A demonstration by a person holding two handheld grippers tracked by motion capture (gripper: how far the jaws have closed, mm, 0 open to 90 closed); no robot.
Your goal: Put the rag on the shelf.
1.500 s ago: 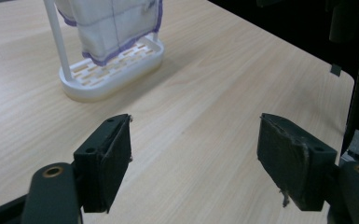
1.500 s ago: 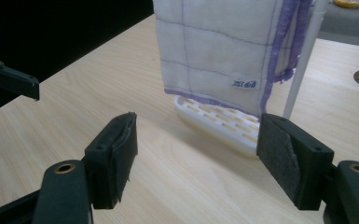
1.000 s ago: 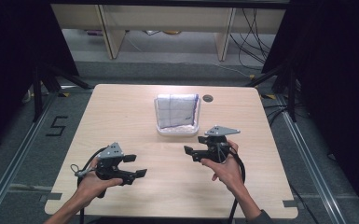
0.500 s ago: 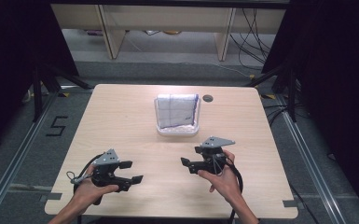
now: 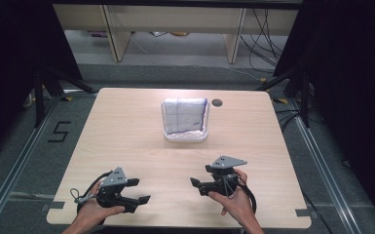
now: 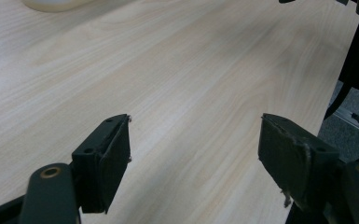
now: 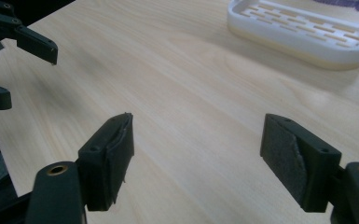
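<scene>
Both claws, left point(image 5: 139, 191) and right point(image 5: 198, 184), sat released at the frame's bottom, and that cloth point(image 5: 185, 116) in the tray point(image 5: 185, 137) looked soft and floppy, so I'd pinch its top edge.

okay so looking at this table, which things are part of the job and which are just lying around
Part of the job: white tray, folded cloth in it, left gripper and right gripper, both open and empty.

Just lying about: the "5" marking on the floor, floor cables.

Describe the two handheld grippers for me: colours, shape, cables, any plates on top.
Both the left gripper and the right gripper are black, each with two flat, dark-padded jaws. Each carries a grey three-cornered plate on top and trails a black cable. The pads look worn at their edges.
</scene>
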